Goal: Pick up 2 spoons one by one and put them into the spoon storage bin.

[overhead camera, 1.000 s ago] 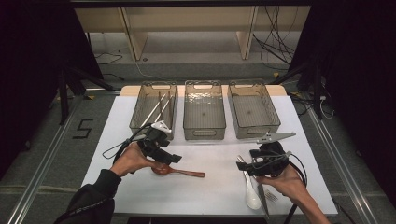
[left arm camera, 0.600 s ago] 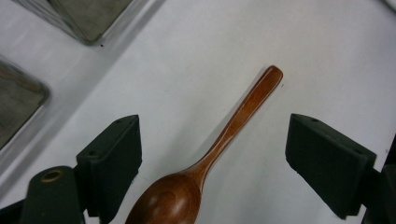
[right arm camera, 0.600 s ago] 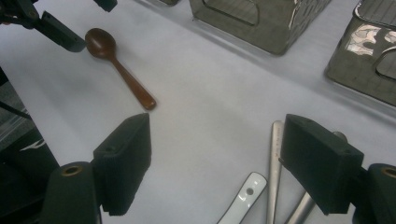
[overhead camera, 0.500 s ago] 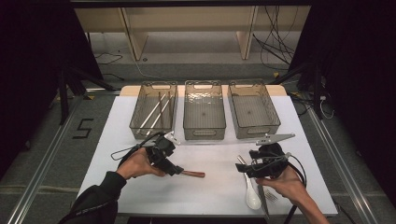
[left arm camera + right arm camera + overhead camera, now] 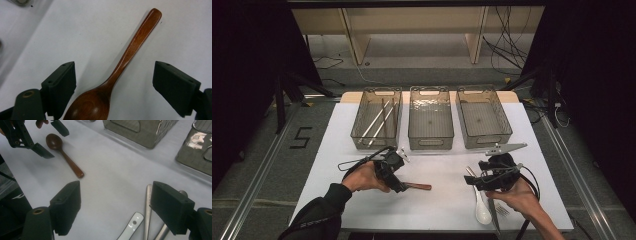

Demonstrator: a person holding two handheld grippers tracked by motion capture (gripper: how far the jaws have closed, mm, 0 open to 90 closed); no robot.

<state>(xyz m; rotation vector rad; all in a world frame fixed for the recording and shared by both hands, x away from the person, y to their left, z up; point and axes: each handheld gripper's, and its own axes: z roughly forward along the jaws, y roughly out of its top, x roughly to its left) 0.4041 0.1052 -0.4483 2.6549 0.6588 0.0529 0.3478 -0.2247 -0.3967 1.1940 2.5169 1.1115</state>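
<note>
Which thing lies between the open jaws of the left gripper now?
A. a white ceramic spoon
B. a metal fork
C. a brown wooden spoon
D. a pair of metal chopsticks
C: in the left gripper view, the brown wooden spoon lies on the white table between the two black jaws of the left gripper, which stand wide apart and do not press on it.

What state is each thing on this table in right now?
Wooden spoon: flat on the table, bowl up, between the open jaws, not gripped.
Left tool: open, straddling the spoon.
Right tool: open, holding nothing.
White spoon: lying on the table.
Left bin: holds metal chopsticks.
Middle bin: empty.
Right bin: empty.
</note>
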